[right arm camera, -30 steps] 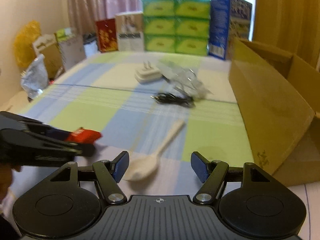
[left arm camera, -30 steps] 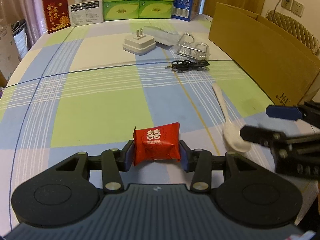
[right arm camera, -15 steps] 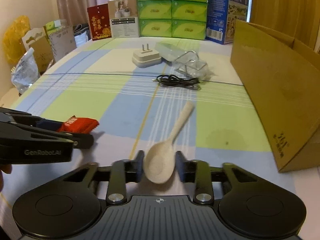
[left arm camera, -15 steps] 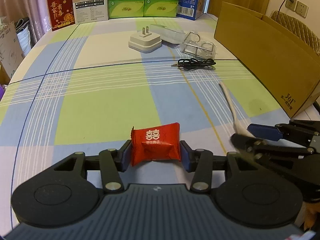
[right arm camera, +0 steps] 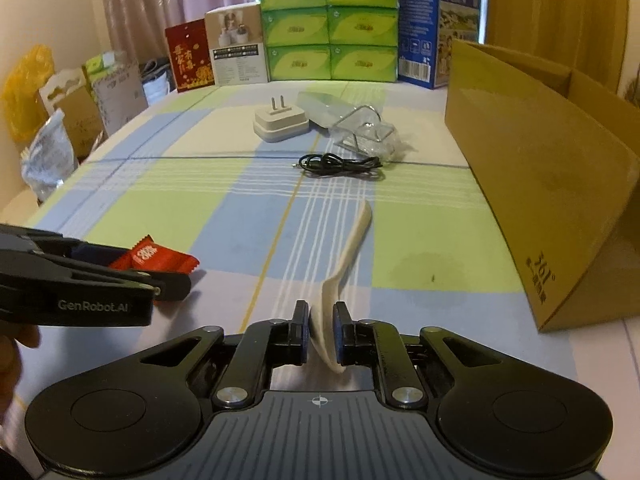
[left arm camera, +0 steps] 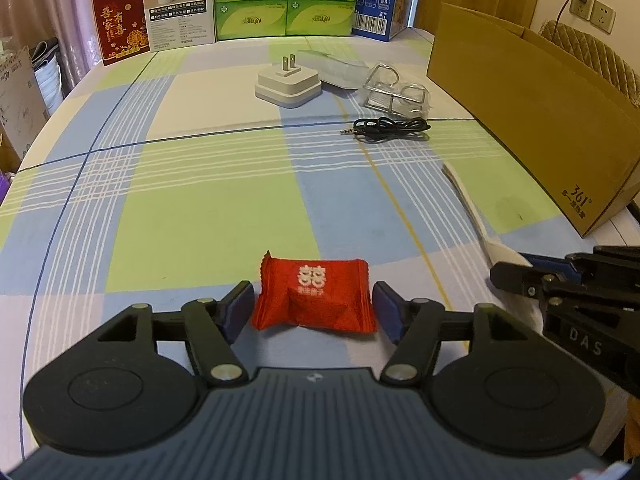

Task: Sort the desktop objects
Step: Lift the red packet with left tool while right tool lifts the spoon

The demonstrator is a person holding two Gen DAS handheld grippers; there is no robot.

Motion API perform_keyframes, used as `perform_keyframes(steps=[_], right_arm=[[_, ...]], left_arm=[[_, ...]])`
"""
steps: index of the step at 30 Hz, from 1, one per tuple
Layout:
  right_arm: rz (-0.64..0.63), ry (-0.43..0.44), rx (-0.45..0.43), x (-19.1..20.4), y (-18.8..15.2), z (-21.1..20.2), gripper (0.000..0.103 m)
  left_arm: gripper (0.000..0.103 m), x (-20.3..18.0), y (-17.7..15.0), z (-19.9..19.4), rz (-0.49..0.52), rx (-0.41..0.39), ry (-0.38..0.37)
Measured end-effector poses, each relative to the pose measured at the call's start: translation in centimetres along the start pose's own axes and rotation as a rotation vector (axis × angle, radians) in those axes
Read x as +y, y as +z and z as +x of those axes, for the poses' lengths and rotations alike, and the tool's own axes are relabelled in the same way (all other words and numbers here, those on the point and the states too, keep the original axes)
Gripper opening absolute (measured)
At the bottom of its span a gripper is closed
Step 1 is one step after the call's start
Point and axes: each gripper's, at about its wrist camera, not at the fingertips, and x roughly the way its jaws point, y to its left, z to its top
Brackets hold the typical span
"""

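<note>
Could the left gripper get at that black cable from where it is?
Probably yes. The left gripper has open jaws flanking the red candy, seemingly without squeezing it. Only bare tablecloth lies between it and the black cable, though it is well ahead and the candy must be cleared first.

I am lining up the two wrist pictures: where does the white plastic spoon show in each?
Left wrist: the white plastic spoon lies at the right, bowl end inside the right gripper.
Right wrist: bottom centre, bowl pinched on edge between the fingers, handle pointing away.
Shared landmark: the brown cardboard box, right of the spoon in both.
</note>
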Motion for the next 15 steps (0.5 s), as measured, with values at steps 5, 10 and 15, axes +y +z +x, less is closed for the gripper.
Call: perform_keyframes(steps=[5, 10, 15], right_arm=[[0.017, 0.011, 0.003, 0.11, -0.27, -0.07, 0.031], [0.05, 0.01, -0.019, -0.09, -0.17, -0.47, 0.042], [0.077, 0.011, -0.016, -0.33, -0.31, -0.43, 0.047]], left_arm=[[0.069, 0.03, 0.07, -0.02, -0.004, -0.005, -0.003], [0.073, 0.19, 0.19, -0.09, -0.011, -0.015, 0.002], [0.073, 0.01, 0.19, 0.09, -0.002, -0.007, -0.002]])
